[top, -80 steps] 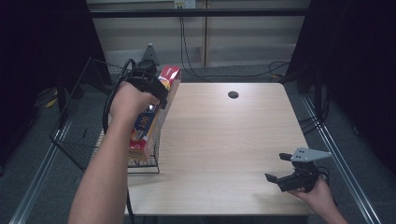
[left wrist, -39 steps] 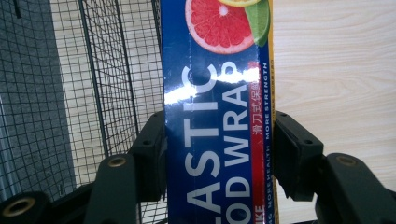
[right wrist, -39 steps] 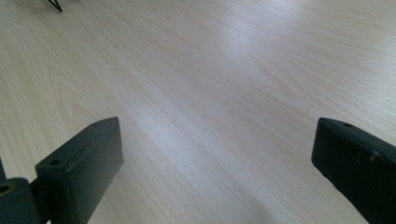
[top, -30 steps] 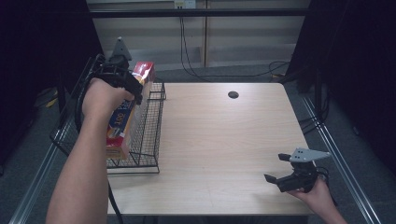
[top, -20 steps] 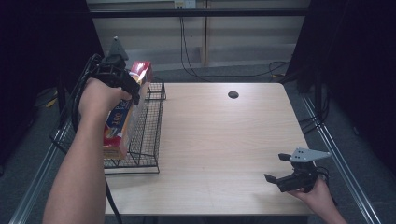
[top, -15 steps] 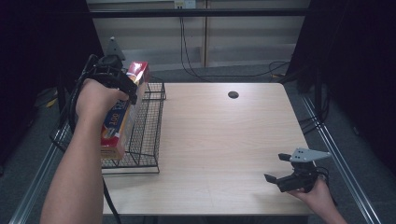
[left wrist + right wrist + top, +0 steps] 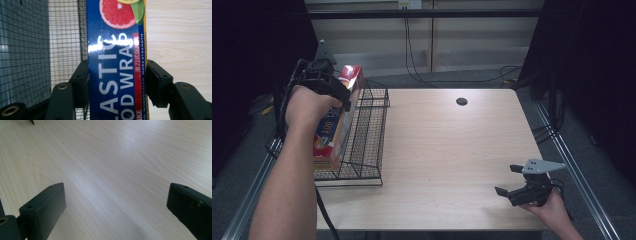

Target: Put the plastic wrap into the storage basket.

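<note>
High view: your left gripper [image 7: 346,95] has carried the plastic wrap box [image 7: 334,130] off the tabletop [image 7: 447,150] to the wire basket's [image 7: 367,135] outer left side, likely clearing it away. Left gripper view: jaws pinch the box. Right gripper view: right gripper [image 7: 112,212] idle, jaws spread over bare tabletop.

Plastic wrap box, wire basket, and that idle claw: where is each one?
plastic wrap box [image 7: 115,62], left gripper view, blue printed face.
wire basket [image 7: 367,135], high view, right mesh wall.
right claw [image 7: 508,180], high view, between its open tips.
</note>
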`<state>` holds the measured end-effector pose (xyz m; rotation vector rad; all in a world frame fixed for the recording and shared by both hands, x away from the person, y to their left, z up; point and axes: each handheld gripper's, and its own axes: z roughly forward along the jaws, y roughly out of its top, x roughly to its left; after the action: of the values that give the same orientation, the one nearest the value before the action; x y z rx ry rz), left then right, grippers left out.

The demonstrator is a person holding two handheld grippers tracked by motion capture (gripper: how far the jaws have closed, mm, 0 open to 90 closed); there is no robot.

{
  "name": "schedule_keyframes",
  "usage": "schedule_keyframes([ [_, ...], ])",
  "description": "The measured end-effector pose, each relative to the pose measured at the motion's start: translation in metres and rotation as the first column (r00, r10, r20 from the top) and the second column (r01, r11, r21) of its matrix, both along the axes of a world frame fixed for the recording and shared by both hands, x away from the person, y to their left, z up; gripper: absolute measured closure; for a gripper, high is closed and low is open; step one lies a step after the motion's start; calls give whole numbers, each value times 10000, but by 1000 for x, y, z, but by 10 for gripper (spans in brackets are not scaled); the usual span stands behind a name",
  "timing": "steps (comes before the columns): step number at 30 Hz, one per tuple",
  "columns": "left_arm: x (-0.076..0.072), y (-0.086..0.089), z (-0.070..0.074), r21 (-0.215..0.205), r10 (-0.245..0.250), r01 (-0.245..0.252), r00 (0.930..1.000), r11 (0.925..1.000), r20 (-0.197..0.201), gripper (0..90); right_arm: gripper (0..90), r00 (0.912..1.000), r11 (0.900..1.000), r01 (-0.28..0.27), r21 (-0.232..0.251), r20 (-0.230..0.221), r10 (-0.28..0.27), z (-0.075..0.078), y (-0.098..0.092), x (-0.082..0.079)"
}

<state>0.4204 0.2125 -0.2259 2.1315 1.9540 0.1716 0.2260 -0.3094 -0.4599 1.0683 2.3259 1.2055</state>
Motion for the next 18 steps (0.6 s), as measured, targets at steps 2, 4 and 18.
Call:
schedule_keyframes([
  [2,-1,4,1,137,68,-69,9999,9999,102,452,20,10000,10000,24,-5,33,-24,0,0,0],
  [4,-1,7,3,91,127,-128,9998,9999,121,451,20,10000,10000,13,7,8,-13,0,0,0],
  [18,-2,27,1,215,410,-414,9990,9989,172,450,20,10000,10000,15,17,-39,-15,-1,1,0],
])
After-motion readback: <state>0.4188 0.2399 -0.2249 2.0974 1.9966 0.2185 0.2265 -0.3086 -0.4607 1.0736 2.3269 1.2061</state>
